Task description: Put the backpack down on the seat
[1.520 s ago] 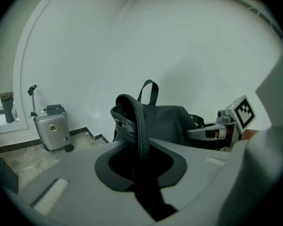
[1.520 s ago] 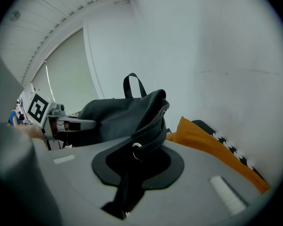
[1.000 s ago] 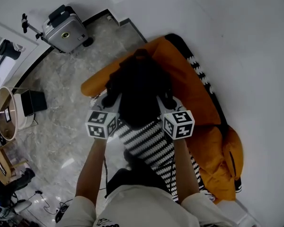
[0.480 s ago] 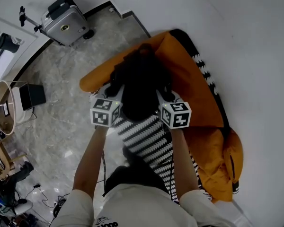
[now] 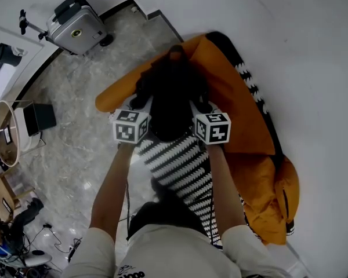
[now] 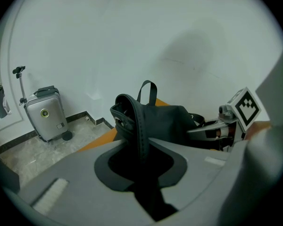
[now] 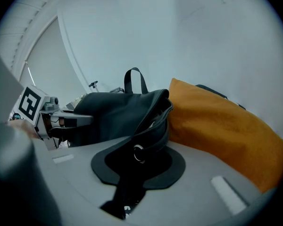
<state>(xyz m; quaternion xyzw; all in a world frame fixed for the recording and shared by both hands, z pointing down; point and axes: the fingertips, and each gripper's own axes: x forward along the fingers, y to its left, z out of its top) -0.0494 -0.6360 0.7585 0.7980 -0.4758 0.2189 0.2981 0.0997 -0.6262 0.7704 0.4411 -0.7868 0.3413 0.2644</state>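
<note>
A black backpack (image 5: 171,94) sits upright over the orange seat (image 5: 235,106), its top handle toward the wall. My left gripper (image 5: 137,107) is at its left side and my right gripper (image 5: 199,107) at its right. In the left gripper view a padded shoulder strap (image 6: 140,135) runs down between the jaws of the left gripper (image 6: 141,160), which pinch it. In the right gripper view a strap with a metal ring (image 7: 139,152) lies between the jaws of the right gripper (image 7: 136,160); those jaws are opening a little but still hold it.
A black-and-white striped cloth (image 5: 180,167) covers the seat's front, under my arms. A silver suitcase (image 5: 75,30) stands on the marble floor by the wall. A round basket (image 5: 4,136) and a black box (image 5: 39,117) are at the far left.
Both grippers and the backpack have moved forward, farther onto the orange seat. The grips on the straps look the same.
</note>
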